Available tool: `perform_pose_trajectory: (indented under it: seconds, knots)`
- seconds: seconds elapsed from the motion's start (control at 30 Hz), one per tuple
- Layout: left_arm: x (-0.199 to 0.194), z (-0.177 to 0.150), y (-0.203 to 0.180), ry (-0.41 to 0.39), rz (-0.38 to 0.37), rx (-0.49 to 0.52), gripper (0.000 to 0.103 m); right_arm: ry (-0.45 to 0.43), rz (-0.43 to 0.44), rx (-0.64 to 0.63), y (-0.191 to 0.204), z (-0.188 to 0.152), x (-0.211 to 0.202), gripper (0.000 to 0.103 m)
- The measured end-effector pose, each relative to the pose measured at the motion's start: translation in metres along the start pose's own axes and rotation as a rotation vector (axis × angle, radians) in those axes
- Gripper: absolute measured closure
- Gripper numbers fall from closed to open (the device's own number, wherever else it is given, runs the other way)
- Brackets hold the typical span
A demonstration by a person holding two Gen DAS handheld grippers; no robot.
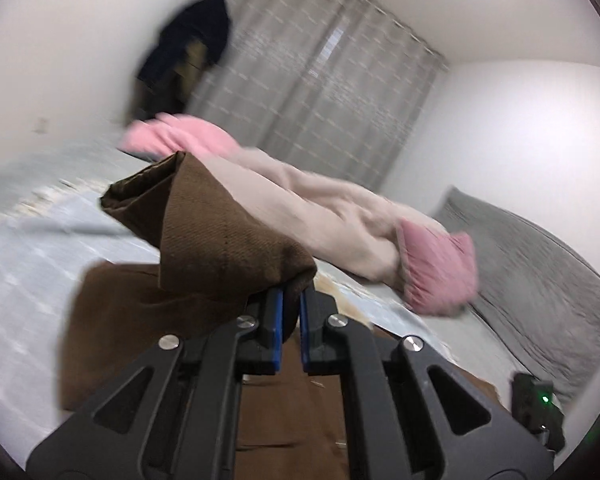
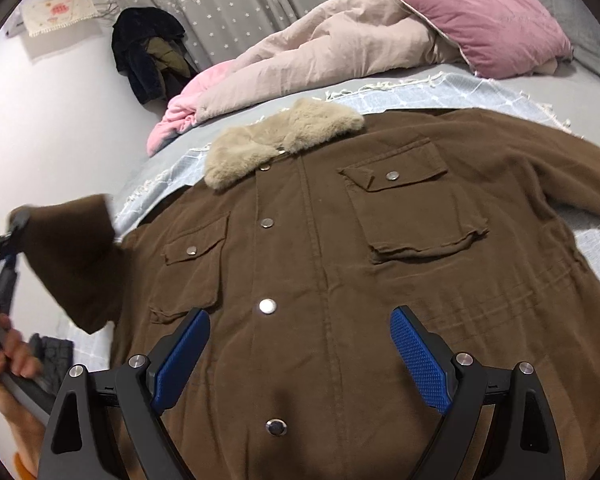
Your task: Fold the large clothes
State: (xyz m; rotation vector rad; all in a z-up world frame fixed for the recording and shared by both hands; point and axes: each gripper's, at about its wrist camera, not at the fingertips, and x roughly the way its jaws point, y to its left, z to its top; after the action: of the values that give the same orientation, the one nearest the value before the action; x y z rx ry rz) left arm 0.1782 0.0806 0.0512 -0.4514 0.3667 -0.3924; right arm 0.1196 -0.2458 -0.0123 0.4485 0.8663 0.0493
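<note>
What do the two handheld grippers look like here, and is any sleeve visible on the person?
Both the left gripper and the right gripper have black plastic linkage arms with triangular cut-outs, round silver pivot bolts, and blue fingers with a knurled diamond texture. No cables or markings show. An orange cuff edge peeks out at the person's wrist.

The jacket [image 2: 380, 280] is brown with a beige fur collar [image 2: 280, 144] and silver snap buttons [image 2: 268, 306]. It lies on a pale blue bedspread [image 2: 420, 88] crossed by a white grid, beside a pink and cream quilt [image 2: 320, 52] and a mauve pillow [image 2: 488, 24]. The curtain [image 2: 228, 0] is grey with small white stars, the gripper pads [image 2: 418, 360] blue.
</note>
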Motion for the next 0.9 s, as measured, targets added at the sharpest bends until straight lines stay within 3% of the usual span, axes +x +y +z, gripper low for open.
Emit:
perform_pose_trajectory:
  seconds: [0.07,0.13,0.17,0.23,0.3,0.37,0.47,0.6,0.67,0.73,0.83,0.87,0.9]
  knots:
    - [0.016,-0.008,-0.014,0.052,-0.075,0.011,0.095,-0.004,0.022,0.022,-0.003,0.003,0.000,0.010]
    - [0.043,-0.019,-0.031,0.177,-0.190,0.041,0.092,-0.014,0.023,0.046,-0.009,0.005,-0.002,0.010]
    - [0.060,-0.026,-0.039,0.269,-0.230,0.058,0.086,-0.020,0.015,0.058,-0.013,0.007,-0.002,0.010]
    - [0.079,-0.039,-0.047,0.402,-0.225,0.082,0.066,-0.035,0.000,0.080,-0.019,0.011,-0.003,0.010]
    - [0.075,-0.040,-0.045,0.398,-0.202,0.074,0.037,-0.041,-0.002,0.105,-0.027,0.014,-0.003,0.010]
    - [0.061,-0.032,-0.035,0.358,-0.205,0.048,0.031,-0.044,0.010,0.133,-0.035,0.016,-0.003,0.010]
    - [0.050,-0.021,-0.017,0.377,-0.137,0.023,0.031,-0.043,0.047,0.169,-0.041,0.017,0.000,0.010]
    - [0.026,-0.013,0.023,0.396,0.052,0.092,0.031,-0.024,0.117,0.191,-0.041,0.021,0.016,0.010]
    - [0.011,-0.023,0.049,0.393,0.142,0.104,0.031,-0.015,0.112,0.187,-0.039,0.024,0.030,0.011]
    - [0.000,-0.034,0.083,0.386,0.181,0.057,0.031,0.019,0.101,0.199,-0.041,0.023,0.048,0.013]
    - [0.002,-0.038,0.113,0.430,0.269,0.046,0.035,0.121,0.104,0.241,-0.046,0.015,0.086,0.033]
    - [0.001,-0.037,0.117,0.415,0.281,0.044,0.037,0.124,0.093,0.244,-0.046,0.014,0.092,0.048]
    - [-0.002,-0.035,0.122,0.388,0.273,0.023,0.038,0.107,0.073,0.229,-0.044,0.014,0.095,0.072]
